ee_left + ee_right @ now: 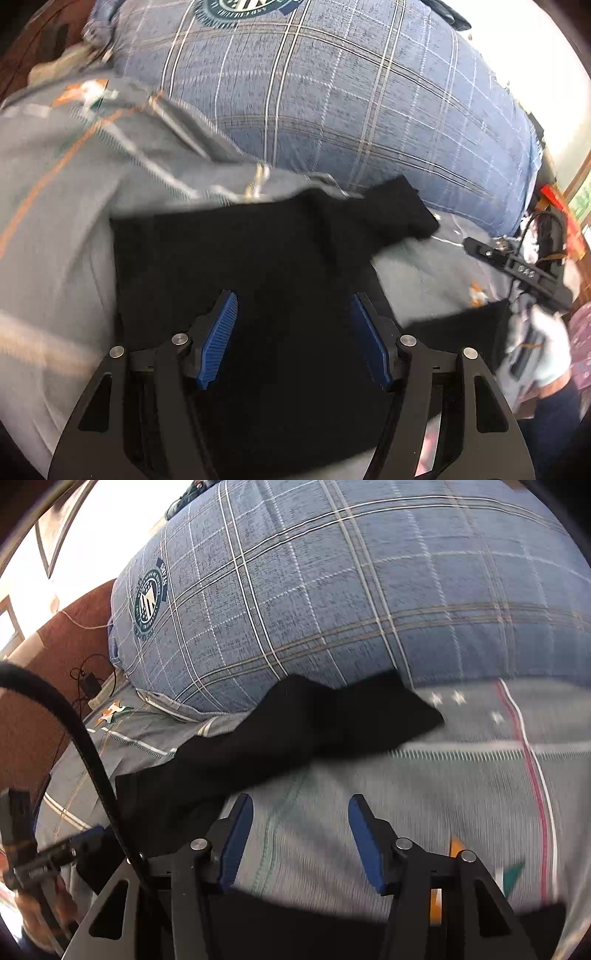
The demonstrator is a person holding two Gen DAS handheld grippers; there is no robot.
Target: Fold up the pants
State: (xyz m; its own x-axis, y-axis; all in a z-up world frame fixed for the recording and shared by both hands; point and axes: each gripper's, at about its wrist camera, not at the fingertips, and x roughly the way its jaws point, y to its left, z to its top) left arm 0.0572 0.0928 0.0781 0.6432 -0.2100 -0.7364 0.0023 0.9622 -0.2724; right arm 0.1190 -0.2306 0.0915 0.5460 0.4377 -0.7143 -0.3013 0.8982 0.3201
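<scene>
My left fingers (293,339) are spread wide and empty over the black pants (258,266). My right fingers (301,840) gape empty too, over the grey bedsheet (424,794). The pants lie flat on the bed, one crumpled leg reaching toward 1 o'clock, against the blue plaid duvet (332,92) at 12.

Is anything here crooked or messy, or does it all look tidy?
The black pants lie askew on the grey bedsheet: one end juts sideways toward the blue plaid quilt, so the edges do not line up. Both tongs, left and right, are open and hold nothing.
</scene>
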